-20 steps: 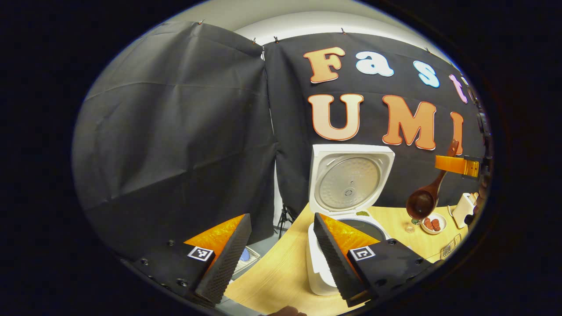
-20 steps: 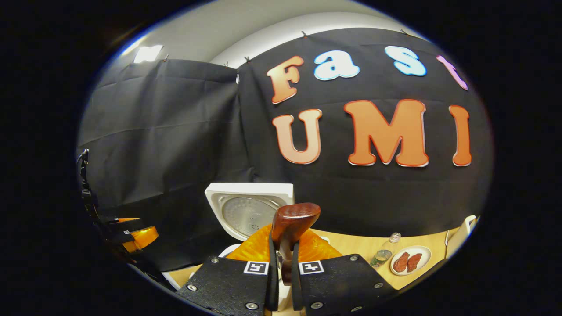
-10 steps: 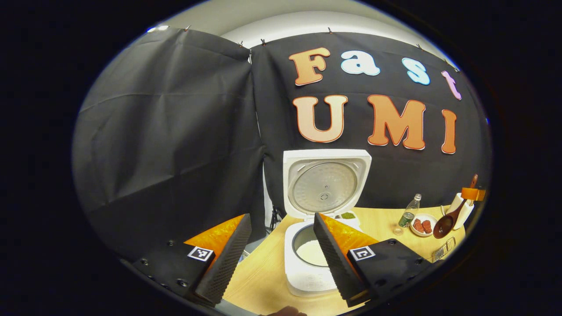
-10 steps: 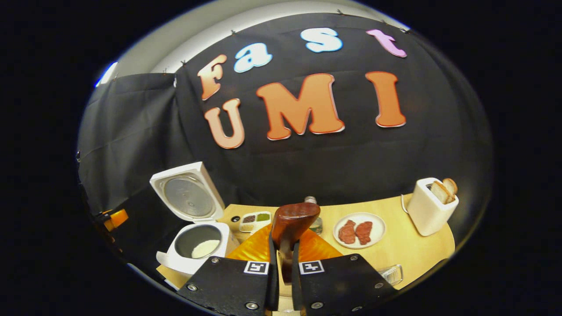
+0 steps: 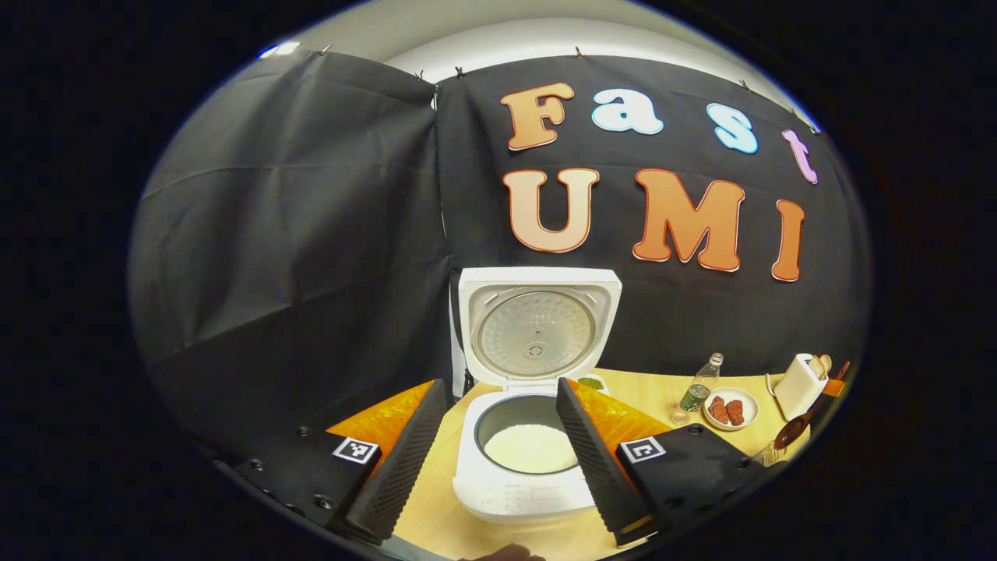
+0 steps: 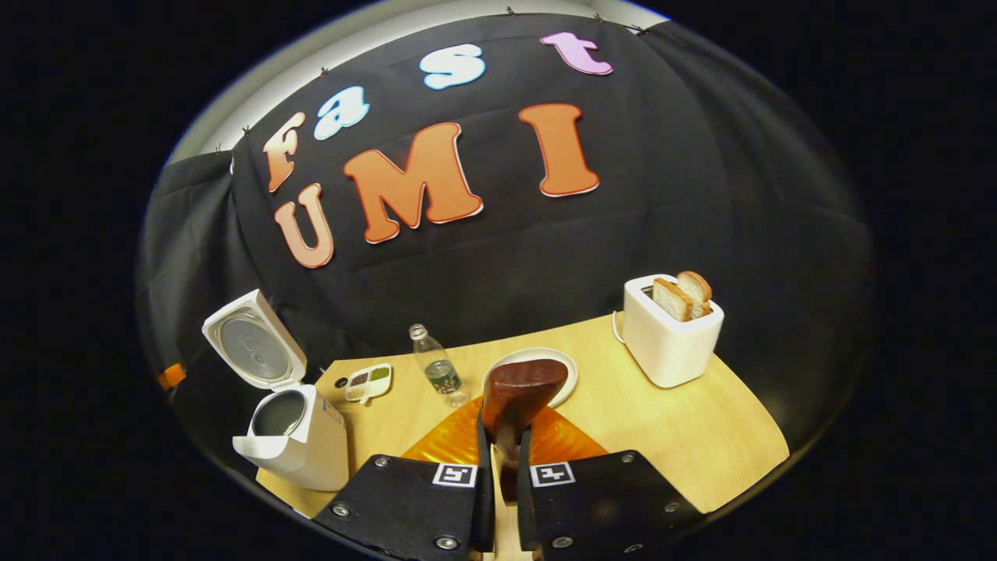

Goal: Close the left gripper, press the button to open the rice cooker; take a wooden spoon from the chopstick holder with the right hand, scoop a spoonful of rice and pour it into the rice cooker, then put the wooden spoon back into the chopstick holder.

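A: Status, left to right. Left tongs (image 5: 492, 444) wide open, holding nothing, hovering in front of the white boxy plastic rice cooker (image 5: 530, 467). Its lid is up and a pale layer of rice (image 5: 530, 448) sits in the dark inner pot.

B: Spoon?

A: Dark reddish-brown wooden spoon (image 6: 516, 405) is clamped in the right tongs (image 6: 505, 460), both fingers pressed on the handle, handle end sticking up past the tips. From the left gripper view the bowl of the spoon hangs low over the far right of the pale wood tabletop (image 5: 646, 389). Can't make out the chopstick holder for sure.

B: Handling?

A: My guess: stiff, light, not fragile. The polished finish looks a bit slick, so it could swivel in the pinch. With the grip high on the handle, the bowl end swings as a long lever. I'd keep the squeeze firm and lower it slowly.

B: Any readable text or brands?

A: None I can read. Square black-and-white markers on both tongs. Clear bottle (image 6: 438, 374) has a label, too small. Cooker panel print is too fine. White toaster (image 6: 670, 335) with two bread slices is unmarked.
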`<action>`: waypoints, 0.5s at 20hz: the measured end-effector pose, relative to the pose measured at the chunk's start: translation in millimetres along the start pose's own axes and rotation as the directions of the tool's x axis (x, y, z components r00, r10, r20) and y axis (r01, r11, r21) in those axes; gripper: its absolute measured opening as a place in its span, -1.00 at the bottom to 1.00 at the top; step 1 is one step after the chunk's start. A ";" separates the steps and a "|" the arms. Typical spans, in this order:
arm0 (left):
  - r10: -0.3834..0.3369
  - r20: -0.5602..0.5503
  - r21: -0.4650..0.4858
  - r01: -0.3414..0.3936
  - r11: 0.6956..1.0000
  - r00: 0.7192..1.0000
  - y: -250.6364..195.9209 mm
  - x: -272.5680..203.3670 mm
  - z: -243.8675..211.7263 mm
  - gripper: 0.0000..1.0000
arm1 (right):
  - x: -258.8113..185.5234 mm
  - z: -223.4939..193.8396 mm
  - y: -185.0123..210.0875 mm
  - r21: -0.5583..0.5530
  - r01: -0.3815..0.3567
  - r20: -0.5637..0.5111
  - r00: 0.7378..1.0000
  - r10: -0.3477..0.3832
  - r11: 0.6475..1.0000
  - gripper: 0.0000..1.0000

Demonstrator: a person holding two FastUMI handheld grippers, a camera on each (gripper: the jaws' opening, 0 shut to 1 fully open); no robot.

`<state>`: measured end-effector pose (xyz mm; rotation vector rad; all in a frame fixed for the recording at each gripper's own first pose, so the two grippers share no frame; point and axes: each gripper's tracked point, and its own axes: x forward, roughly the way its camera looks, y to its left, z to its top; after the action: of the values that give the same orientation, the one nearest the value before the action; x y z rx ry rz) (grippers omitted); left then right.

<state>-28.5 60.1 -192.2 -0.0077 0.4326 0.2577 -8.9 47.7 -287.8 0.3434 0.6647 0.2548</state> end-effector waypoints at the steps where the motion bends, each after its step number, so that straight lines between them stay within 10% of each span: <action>1: 0.002 -0.001 0.000 -0.002 1.000 1.000 -4.1 -1.6 0.7 0.94 | 1.9 -3.4 -11.1 0.010 0.013 -0.005 1.000 -0.013 1.000 -0.79; 10: 0.026 -0.001 0.007 -0.026 1.000 1.000 -24.3 -20.1 7.8 0.94 | 24.8 -49.1 -49.8 0.072 0.006 -0.078 0.997 0.000 0.997 -0.78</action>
<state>-36.9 32.2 -177.9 0.0044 0.4348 0.2822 -15.4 21.9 -357.0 0.4036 0.7525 0.2424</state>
